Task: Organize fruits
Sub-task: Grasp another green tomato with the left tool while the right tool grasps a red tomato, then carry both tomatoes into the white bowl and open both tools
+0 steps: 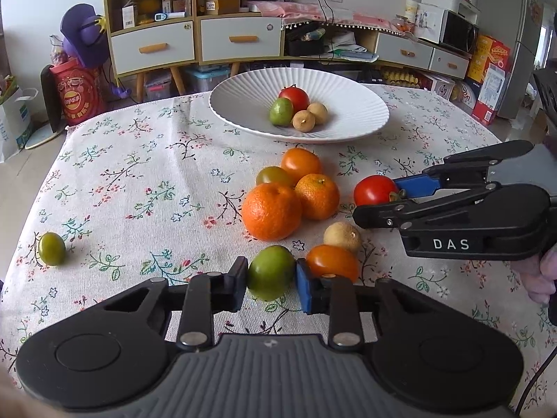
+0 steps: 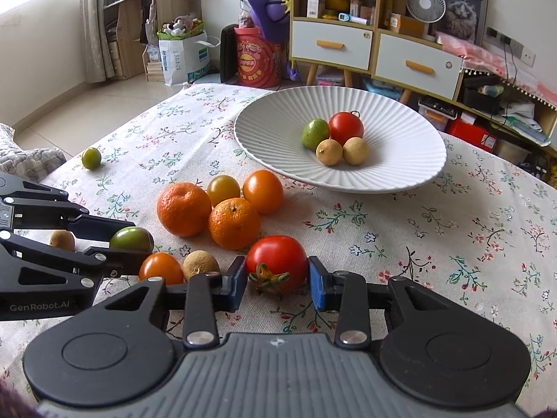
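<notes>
on a table covered with a floral tablecloth (image 1: 132,181), loose fruit lies in front of a white ribbed plate (image 1: 348,104). near the front edge, the left gripper (image 1: 271,277) pinches a green fruit (image 1: 271,271) between its black and blue pads, both pads pressing on its sides. just to the right of it sit an orange tomato (image 1: 332,261) and, behind that, a small tan longan (image 1: 343,237). further right, the right gripper (image 2: 276,273) is clamped on a red tomato (image 2: 276,257), its green stem facing the camera, pads tight against both sides. between the grippers and the plate sits a cluster of two mandarins, another orange tomato and a yellow-green tomato; the largest mandarin (image 1: 271,210) is nearest the left gripper. a lone green fruit (image 1: 51,248) rests well apart at the far left of the cloth. the plate already holds a red tomato, a green fruit and two longans, touching one another near its middle.
</notes>
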A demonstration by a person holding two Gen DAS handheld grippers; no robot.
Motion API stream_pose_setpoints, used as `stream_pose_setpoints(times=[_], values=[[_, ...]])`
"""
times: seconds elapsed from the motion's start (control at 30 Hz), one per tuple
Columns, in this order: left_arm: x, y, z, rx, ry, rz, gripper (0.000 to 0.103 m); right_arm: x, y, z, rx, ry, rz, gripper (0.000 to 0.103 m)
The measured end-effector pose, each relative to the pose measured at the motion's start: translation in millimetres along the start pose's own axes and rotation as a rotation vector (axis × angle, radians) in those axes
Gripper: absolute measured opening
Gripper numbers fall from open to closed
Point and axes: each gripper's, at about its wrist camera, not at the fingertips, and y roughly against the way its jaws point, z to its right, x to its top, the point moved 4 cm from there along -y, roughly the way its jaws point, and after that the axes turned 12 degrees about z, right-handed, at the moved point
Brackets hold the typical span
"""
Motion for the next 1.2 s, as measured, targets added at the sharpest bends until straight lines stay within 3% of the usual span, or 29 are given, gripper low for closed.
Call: stream_pose_setpoints(times=[0.6, 1.2], values=[[21.7, 3.7, 0.9, -0.009, 0.039, 0.041, 0.037, 23.5, 9.8, 6.9, 0.029, -0.062, 0.046, 0.034], [68.0, -19.2, 16.4, -0.015, 0.068, 0.1, 0.037, 47.7, 6.4, 38.5, -0.011, -0.126, 0.101, 0.034]])
